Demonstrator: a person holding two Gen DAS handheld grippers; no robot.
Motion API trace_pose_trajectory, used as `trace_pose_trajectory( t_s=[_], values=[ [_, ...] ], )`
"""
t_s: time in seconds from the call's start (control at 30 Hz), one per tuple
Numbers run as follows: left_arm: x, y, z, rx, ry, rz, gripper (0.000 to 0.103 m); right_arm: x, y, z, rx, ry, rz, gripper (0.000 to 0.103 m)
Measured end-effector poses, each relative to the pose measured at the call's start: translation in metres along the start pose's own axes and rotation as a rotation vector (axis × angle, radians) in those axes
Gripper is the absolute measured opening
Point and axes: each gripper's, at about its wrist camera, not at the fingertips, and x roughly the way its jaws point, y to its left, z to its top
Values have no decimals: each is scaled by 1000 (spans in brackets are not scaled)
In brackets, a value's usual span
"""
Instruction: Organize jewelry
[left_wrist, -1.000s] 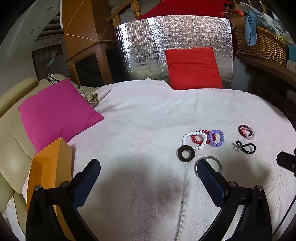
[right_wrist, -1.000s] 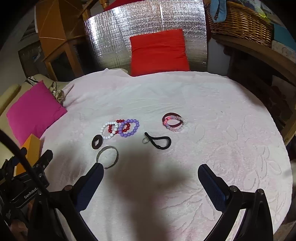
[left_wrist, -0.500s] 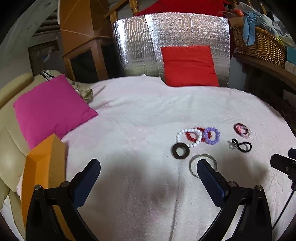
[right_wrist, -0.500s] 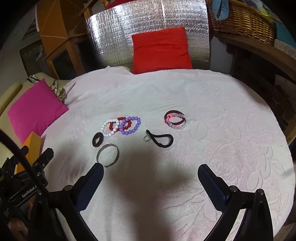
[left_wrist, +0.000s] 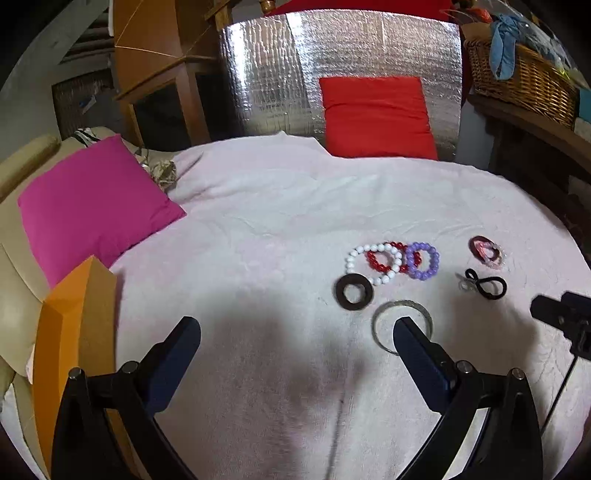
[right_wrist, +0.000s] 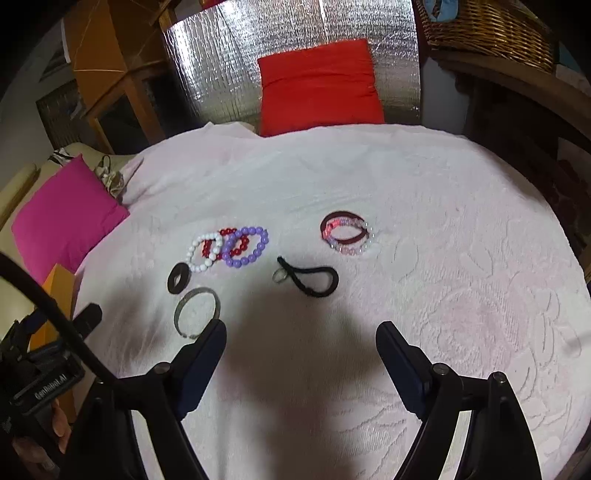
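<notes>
- The left gripper (left_wrist: 295, 338) has its fingers spread wide apart above the white bedspread (left_wrist: 266, 236) with nothing between them; the right gripper (right_wrist: 301, 341) is also parted and empty, but its fingers stand closer together than a second ago.
- Since then the right wrist view has closed in: the jewelry sits lower and larger in it, and the left finger tip now lies just beside the silver bangle (right_wrist: 197, 312).
- In the left wrist view the right finger tip overlaps that bangle's ring, much as it did before.
- The jewelry lies in a loose cluster on the bedspread: a white bead bracelet (right_wrist: 205, 252), a red bead bracelet (right_wrist: 236, 245) and a purple bead bracelet (right_wrist: 245, 246) overlapping in a chain, a flat dark ring (right_wrist: 178, 278) just beside them, and a black hair tie (right_wrist: 314, 280) twisted into a loop touching a small clear ring (right_wrist: 279, 276).
- Well to the right sit stacked pink and dark bracelets (right_wrist: 346, 233).
- Only the left wrist view shows the orange box (left_wrist: 70, 354) in full at the bed's edge; the right view shows just a corner of it.
- The bedspread is textured, with a raised floral pattern; a crinkled foil sheet (left_wrist: 280, 70) stands behind a red cushion (left_wrist: 375, 114), and a magenta cushion (left_wrist: 92, 206) lies at left.
</notes>
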Motion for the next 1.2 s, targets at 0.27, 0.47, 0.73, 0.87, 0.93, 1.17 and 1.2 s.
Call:
trace_pose_trajectory(
  t_s=[0.27, 0.47, 0.73, 0.87, 0.93, 1.17, 1.2],
  values=[
    [32, -21, -5, 16, 113, -82, 103, 30, 1, 15, -41, -4, 44, 63],
    [44, -24, -9, 20, 154, -121, 103, 63, 6, 27, -36, 29, 130, 59],
    [62, -41, -11, 65, 183, -159, 91, 107, -2, 31, 22, 87, 67, 20],
    [73, -52, -13, 71, 224, -209, 74, 103, -11, 32, 66, 69, 66, 10],
    [76, -56, -13, 54, 235, -235, 73, 99, -15, 32, 64, 62, 64, 10],
    [79, -61, -7, -24, 225, -280, 75, 81, -33, 28, 99, 48, 78, 10],
    [81, -64, -7, -23, 227, -275, 76, 80, -33, 29, 99, 48, 77, 10]
  ],
)
